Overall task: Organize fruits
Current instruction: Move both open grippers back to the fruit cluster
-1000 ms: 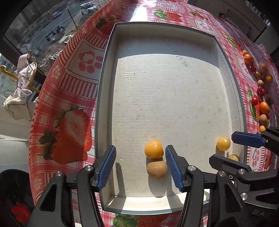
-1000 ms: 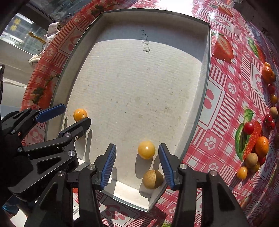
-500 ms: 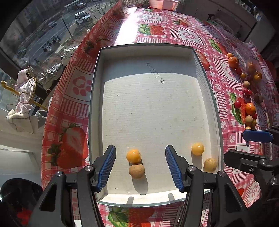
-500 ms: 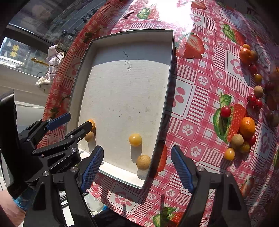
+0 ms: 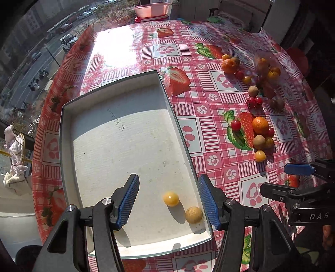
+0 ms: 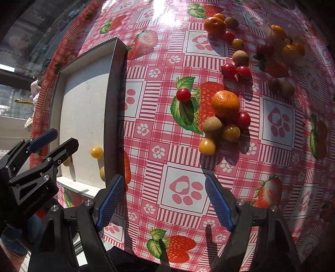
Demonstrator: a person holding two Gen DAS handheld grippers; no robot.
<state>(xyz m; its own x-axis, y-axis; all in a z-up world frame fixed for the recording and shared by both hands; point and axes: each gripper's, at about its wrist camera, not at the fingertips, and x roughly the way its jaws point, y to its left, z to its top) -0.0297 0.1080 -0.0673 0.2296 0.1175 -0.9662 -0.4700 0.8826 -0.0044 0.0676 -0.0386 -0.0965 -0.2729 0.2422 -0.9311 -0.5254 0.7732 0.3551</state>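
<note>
A white tray [image 5: 69, 146] lies on the strawberry tablecloth. In its near right corner sit a yellow fruit [image 5: 171, 198] and a brown longan [image 5: 193, 214]. My left gripper [image 5: 168, 188] hangs open above that corner, with nothing between its fingers. My right gripper [image 6: 165, 184] stands wide open and empty over bare tablecloth just right of the tray wall [image 6: 113, 83]. Beyond it lies a fruit pile: an orange [image 6: 225, 103], a cherry tomato [image 6: 183, 94], a longan [image 6: 212, 125] and a yellow fruit [image 6: 206, 146]. The left gripper [image 6: 54, 140] shows over the tray.
More fruit is scattered farther back on the table: another orange [image 6: 214, 25], two cherry tomatoes [image 6: 235, 71] and a longan [image 6: 240, 57]. A pink basin [image 5: 152, 9] stands past the table's far edge. The table's left edge drops off by a window.
Both grippers have swung to the right. The left one rose over the tray's right corner. The right one left the tray, opened wider and now hangs over the tablecloth near the fruit pile.
</note>
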